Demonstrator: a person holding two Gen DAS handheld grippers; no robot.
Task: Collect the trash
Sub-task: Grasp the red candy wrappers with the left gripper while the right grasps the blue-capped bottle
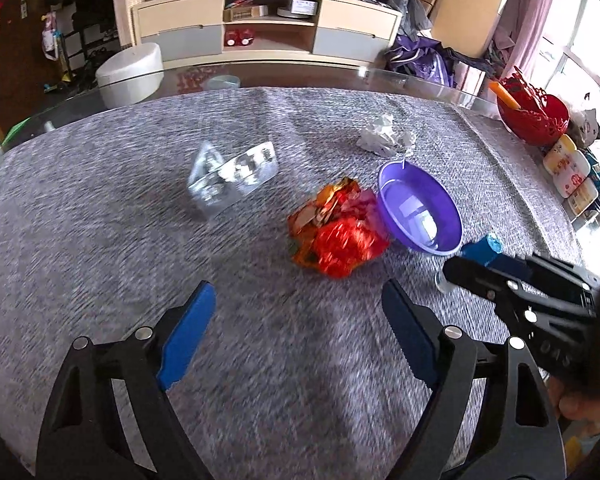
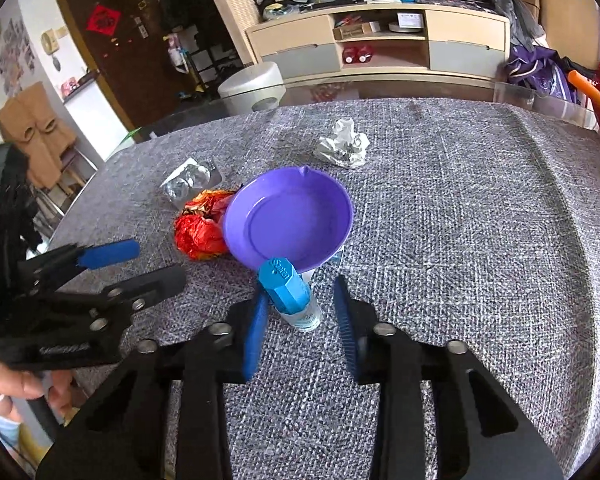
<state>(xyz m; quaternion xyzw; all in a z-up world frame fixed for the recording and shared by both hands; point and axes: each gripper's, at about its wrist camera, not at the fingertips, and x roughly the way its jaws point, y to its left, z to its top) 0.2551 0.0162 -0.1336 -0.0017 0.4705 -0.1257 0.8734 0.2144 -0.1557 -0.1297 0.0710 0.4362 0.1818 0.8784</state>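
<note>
The right gripper [image 2: 302, 312] has its fingers [image 2: 256, 328] narrowed around a small blue-capped bottle [image 2: 290, 292]; the left pad touches it, the right pad stands just clear. The left gripper [image 1: 300, 320] holds its fingers wide over bare tabletop [image 1: 100, 240]. The bottle lies just before the purple bowl [image 2: 288, 220]. Touching the bowl's left side is a red crumpled wrapper [image 2: 202, 232], beyond that a clear plastic pack [image 2: 190, 182], and behind the bowl a crumpled white tissue [image 2: 342, 144].

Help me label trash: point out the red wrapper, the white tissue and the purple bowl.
red wrapper [image 1: 336, 236], left wrist view, crumpled middle.
white tissue [image 2: 343, 145], right wrist view, centre of wad.
purple bowl [image 2: 288, 224], right wrist view, bare inner floor.
</note>
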